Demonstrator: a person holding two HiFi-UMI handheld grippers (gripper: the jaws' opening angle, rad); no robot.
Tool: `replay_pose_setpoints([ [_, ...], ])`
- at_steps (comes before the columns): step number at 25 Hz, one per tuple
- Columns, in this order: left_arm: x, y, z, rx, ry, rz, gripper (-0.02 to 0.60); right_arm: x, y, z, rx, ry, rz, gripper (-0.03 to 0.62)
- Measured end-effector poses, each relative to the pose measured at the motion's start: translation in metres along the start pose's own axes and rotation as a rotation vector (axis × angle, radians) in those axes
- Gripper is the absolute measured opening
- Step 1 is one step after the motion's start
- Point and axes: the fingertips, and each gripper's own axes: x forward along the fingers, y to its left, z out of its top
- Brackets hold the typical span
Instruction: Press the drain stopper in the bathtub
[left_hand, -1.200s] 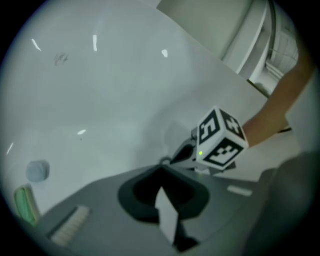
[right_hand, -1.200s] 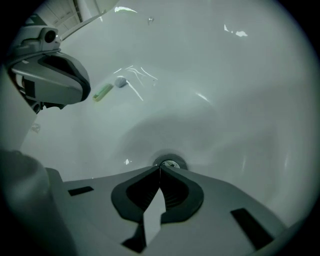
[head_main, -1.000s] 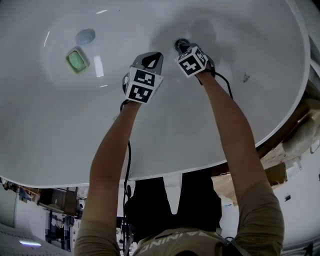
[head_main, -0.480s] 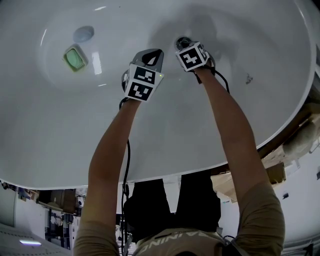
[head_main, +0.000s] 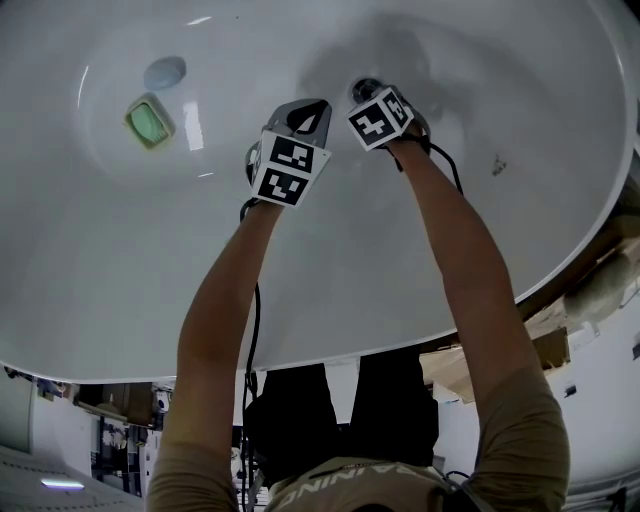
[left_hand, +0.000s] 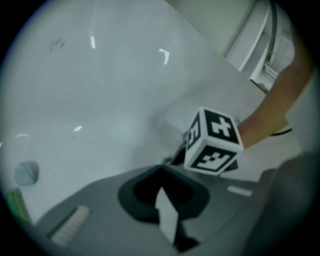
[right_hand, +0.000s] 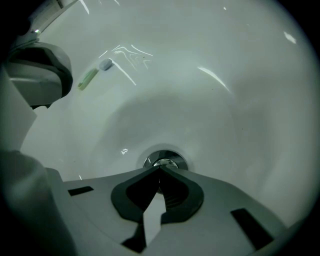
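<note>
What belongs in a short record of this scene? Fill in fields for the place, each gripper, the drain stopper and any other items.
Place: white bathtub
Drain stopper: round, chrome, in the tub floor
Right gripper: fingers closed, empty, tips at the stopper's near edge; contact unclear
Left gripper: fingers closed, empty, beside the right one
Other items: green object and pale blue object on the tub floor, apart from the drain
</note>
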Motion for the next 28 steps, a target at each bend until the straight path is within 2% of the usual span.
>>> replay_pose_setpoints([
  [4, 0.002, 0.005, -0.001, -0.01, 0.006, 0.009, 0.002, -0.001, 0.0, 0.0, 0.029, -0.032, 0.035, 0.014],
  [14, -0.002, -0.006, 0.003, -0.009, 0.026, 0.003, 0.002, -0.016, 0.006, -0.01, 0.022, -0.055, 0.012, 0.014],
  [18, -0.014, -0.013, 0.017, 0.01, 0.021, -0.003, 0.002, -0.04, 0.007, -0.008, 0.072, -0.119, -0.015, 0.014],
  [28, -0.051, -0.03, 0.054, 0.035, -0.006, 0.019, 0.002, -0.111, 0.025, 0.003, 0.11, -0.202, 0.004, 0.012],
])
